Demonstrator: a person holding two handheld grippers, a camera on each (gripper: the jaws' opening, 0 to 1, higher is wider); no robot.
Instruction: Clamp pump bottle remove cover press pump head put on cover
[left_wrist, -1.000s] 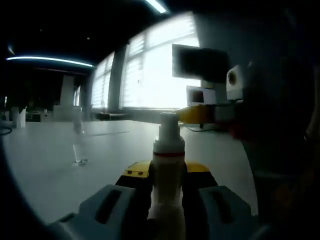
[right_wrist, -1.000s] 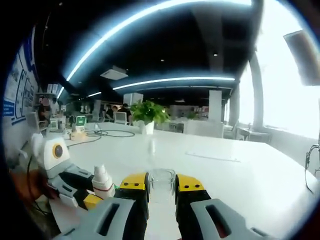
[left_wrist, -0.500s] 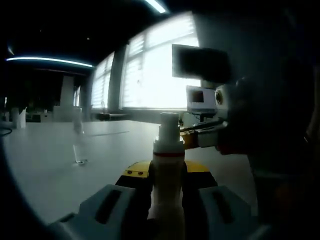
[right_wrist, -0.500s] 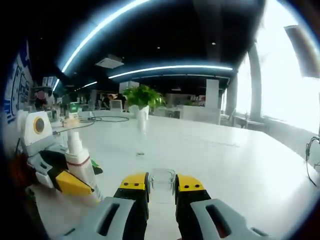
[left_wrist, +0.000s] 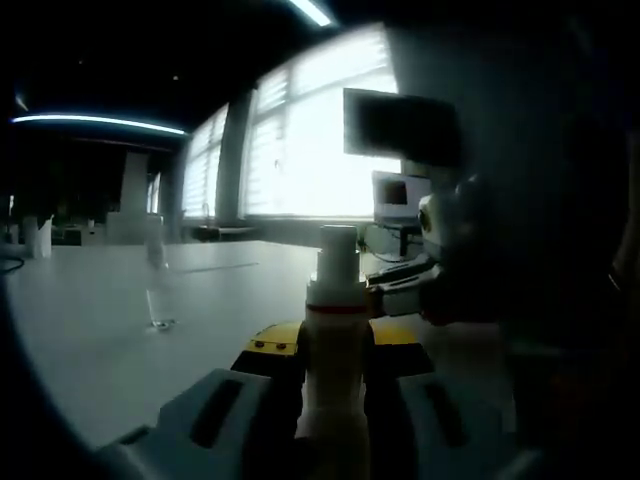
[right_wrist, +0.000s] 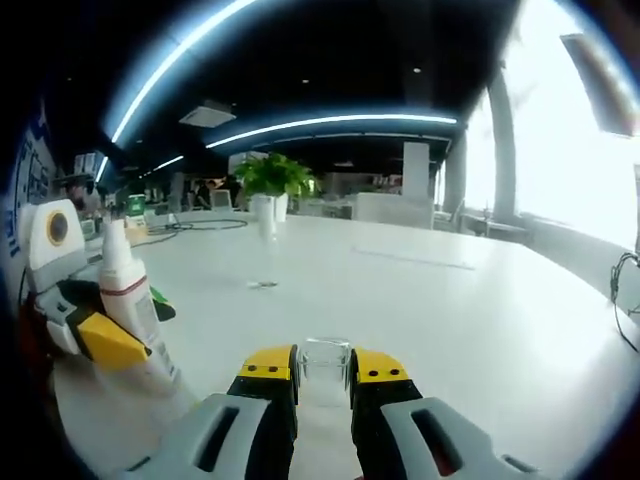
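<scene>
In the left gripper view, the left gripper (left_wrist: 335, 375) pinches a white bottle (left_wrist: 335, 385) between its yellow-tipped fingers (left_wrist: 268, 352). The bottle stands upright, its long axis vertical, with the bare pump head (left_wrist: 337, 258) pointing up above a red collar; its base is hidden between the fingers. Just beyond, on the right, the right gripper (left_wrist: 405, 295) reaches in, dim against the light and hard to make out. In the right gripper view, that gripper's fingers (right_wrist: 268, 368) pinch a small clear cover (right_wrist: 325, 370), open end up so far as can be seen, with nothing visible inside; its lower part is hidden between the fingers. At that view's left edge the bottle leans slightly in frame, held above the white worktop (right_wrist: 440, 310), and the left gripper is partly cut off. Farther out on the worktop stands a slim clear glass (right_wrist: 264, 255), which looks empty. Beyond it sits a potted plant (right_wrist: 268, 180), with bright windows (left_wrist: 300, 130) at the back.
</scene>
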